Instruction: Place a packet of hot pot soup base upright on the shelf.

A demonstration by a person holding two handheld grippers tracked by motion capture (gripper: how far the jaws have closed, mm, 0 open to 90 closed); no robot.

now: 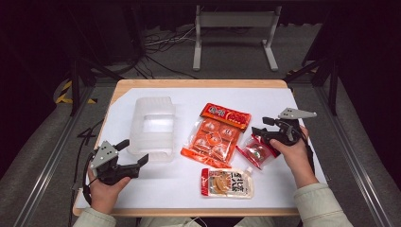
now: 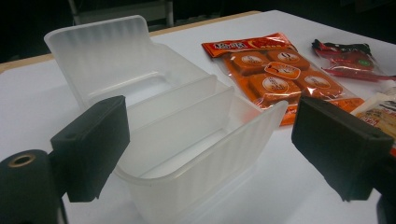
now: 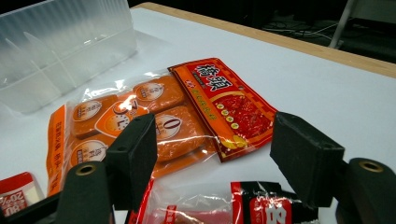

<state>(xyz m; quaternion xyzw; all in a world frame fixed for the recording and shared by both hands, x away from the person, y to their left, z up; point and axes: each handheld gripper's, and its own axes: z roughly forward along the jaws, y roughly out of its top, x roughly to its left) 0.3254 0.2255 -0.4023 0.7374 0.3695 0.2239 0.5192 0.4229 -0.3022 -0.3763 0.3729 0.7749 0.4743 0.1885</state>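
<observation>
While the right gripper [image 1: 259,131] is hovering with wide, empty jaws over the small red crinkly plastic snack packet [image 1: 256,151] on the bench, this light, slippery packet is probably best pinched at its edge.

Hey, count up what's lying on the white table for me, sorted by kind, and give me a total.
Clear plastic boxes: 1, the divided box.
Snack packets: 4, the big orange packet, the red flat packet, the small red packet, the beige pouch.
Total: 5 things.
</observation>
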